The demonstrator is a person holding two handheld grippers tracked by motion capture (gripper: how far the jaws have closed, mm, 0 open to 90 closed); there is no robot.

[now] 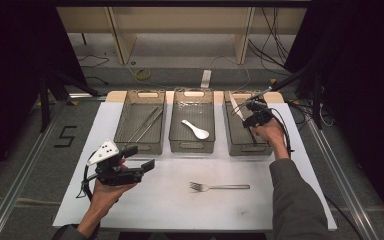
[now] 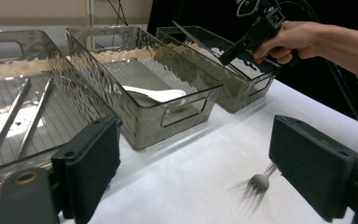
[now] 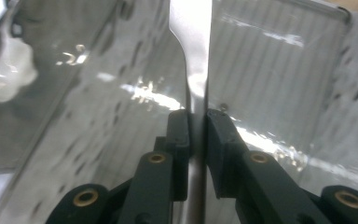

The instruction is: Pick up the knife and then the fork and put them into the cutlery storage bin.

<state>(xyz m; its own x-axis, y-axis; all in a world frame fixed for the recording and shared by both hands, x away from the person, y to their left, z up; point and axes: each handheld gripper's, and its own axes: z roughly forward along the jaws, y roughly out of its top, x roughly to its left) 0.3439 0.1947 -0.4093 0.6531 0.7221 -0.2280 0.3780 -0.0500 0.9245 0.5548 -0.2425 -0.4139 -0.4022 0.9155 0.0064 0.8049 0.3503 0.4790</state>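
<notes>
The right gripper pinches a knife; lower it flat into the right bin before letting go. The left gripper waits open.

left gripper: jaws apart, level | right gripper: jaws clamped, angled down

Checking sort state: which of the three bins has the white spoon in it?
The middle bin: it holds the white spoon. The left bin holds metal chopsticks.

Knife over right bin; fork seemingly before the bins.
</notes>
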